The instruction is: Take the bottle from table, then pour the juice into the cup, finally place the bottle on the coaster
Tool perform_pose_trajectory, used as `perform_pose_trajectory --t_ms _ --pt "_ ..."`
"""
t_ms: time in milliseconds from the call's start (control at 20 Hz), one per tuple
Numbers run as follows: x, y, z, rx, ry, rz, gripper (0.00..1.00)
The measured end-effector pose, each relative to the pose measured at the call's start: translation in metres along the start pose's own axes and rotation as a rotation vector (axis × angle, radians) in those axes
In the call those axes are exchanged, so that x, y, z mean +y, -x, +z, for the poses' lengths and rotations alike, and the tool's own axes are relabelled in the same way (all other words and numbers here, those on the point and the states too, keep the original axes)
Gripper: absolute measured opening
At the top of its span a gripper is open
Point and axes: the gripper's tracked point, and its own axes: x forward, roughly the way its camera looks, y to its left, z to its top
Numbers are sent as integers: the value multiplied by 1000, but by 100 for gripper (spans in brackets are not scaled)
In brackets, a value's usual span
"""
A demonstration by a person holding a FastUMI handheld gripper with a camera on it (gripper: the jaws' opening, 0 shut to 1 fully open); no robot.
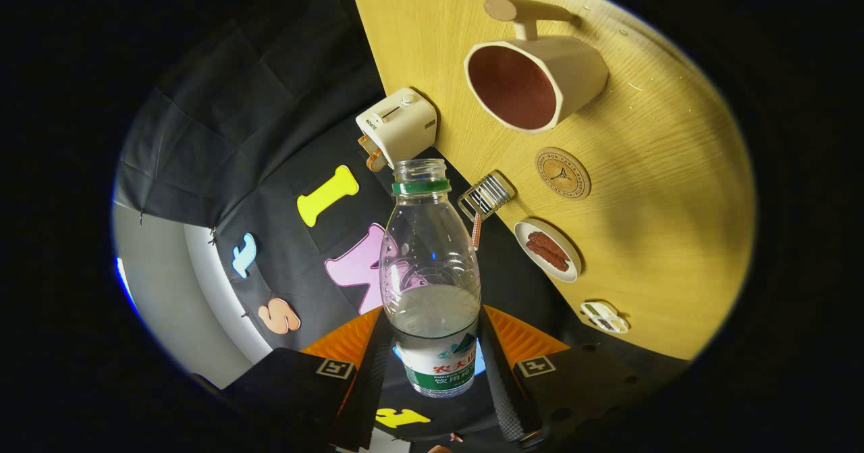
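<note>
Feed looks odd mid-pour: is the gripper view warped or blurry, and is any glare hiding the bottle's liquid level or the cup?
Gripper view: strong fisheye bending curves the table edge. The bottle, held between the gripper jaws, is sharp, its liquid level readable despite faint highlights on the plastic. The cup is evenly lit, no glare, and the coaster is crisp. A soft shadow crosses the table beyond the coaster.

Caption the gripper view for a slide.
Gripper shut on open, part-filled bottle, tilted, its mouth short of the cup.
</note>
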Motion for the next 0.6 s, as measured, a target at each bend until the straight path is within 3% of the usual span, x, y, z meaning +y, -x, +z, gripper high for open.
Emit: perform_pose_trajectory --t_ms 250,450,600 --pt "-16 -1 4 0 207 -33 72" --pt "-29 -2 5 25 497 -74 72" --pt "-34 0 20 -34 753 -118 72"
